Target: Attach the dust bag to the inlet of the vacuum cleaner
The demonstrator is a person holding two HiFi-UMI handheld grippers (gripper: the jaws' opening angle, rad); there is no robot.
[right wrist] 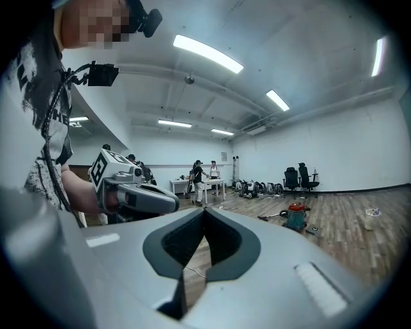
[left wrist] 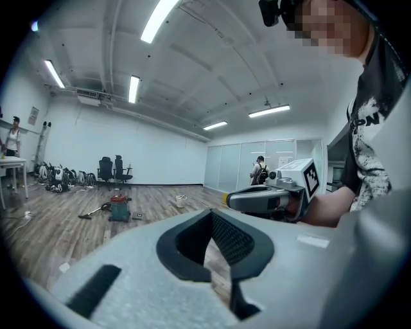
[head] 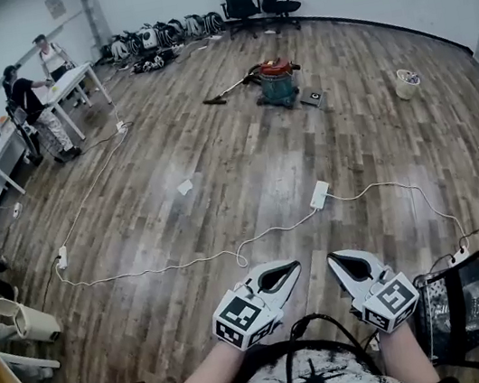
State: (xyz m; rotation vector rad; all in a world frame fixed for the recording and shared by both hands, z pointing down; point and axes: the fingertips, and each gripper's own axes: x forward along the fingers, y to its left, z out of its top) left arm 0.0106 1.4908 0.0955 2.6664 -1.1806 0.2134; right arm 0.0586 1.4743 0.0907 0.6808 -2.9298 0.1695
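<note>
both tongs sit close in front of the person's body. the left tongs [head: 283, 272] and right tongs [head: 342, 261] are each closed on nothing, tips leaning toward one another and slightly down. the vacuum cleaner [head: 278, 80] stands far off, straight ahead across the wooden floor [head: 244, 167], its hose trailing left. neither hand is clearly nearer. i cannot pick out a dust bag.

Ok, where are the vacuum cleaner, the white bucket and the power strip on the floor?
vacuum cleaner [head: 278, 87]: head view, on its drum below the red lid.
bucket [head: 406, 87]: head view, on its white side wall.
power strip [head: 319, 195]: head view, middle of its white body.
</note>
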